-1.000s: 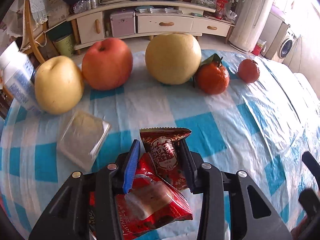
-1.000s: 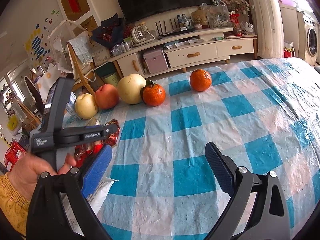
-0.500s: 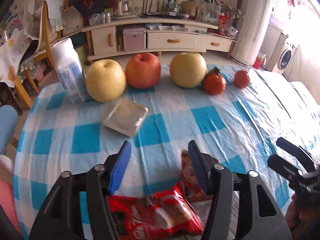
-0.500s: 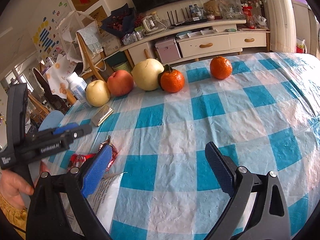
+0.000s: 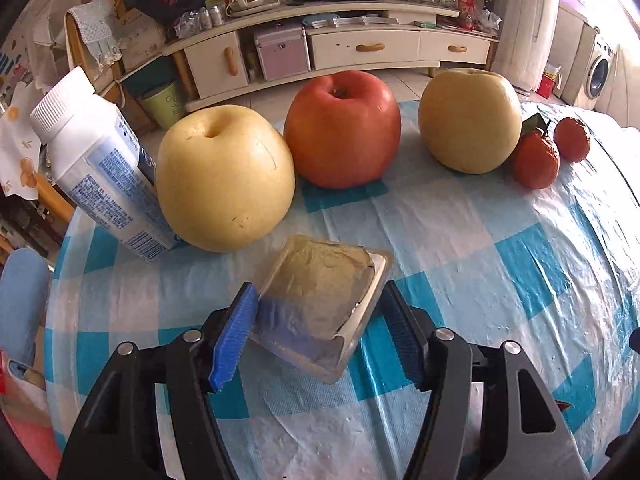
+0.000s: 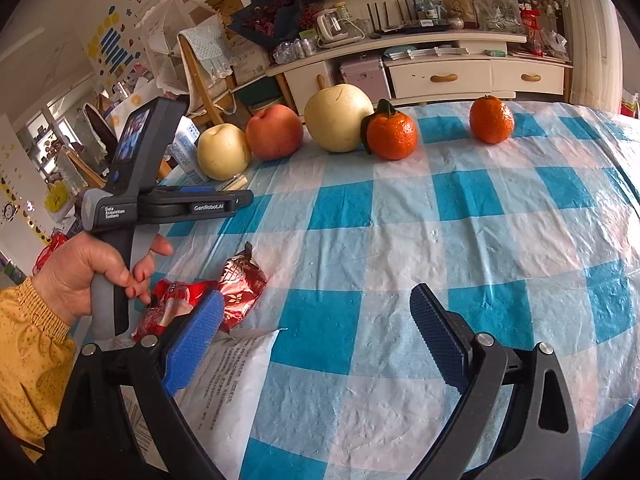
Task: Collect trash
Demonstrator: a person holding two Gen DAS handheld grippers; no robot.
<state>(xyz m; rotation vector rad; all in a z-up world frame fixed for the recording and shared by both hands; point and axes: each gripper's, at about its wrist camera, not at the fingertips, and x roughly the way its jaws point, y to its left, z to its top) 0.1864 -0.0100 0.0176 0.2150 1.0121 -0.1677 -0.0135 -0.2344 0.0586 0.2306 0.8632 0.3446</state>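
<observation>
- A person's left hand (image 6: pixel 96 272), in a mustard dotted sleeve, grips the left gripper (image 5: pixel 316 336) by its handle, pointing it steeply down at the table.
- Its jaws have just been closing and now bracket a clear plastic tray (image 5: pixel 324 304) with a crinkled foil-like lining; whether the blue ribbed pads press on it I cannot tell.
- The right gripper (image 6: pixel 316 340) stands wide open over checked plastic tablecloth (image 6: pixel 500 220), nothing between its jaws.
- Left of its left jaw lie shiny red snack wrappers (image 6: pixel 236 288) and a white printed packet (image 6: pixel 224 372).

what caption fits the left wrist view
Left tool open around a clear plastic tray beside pears and an apple.
</observation>
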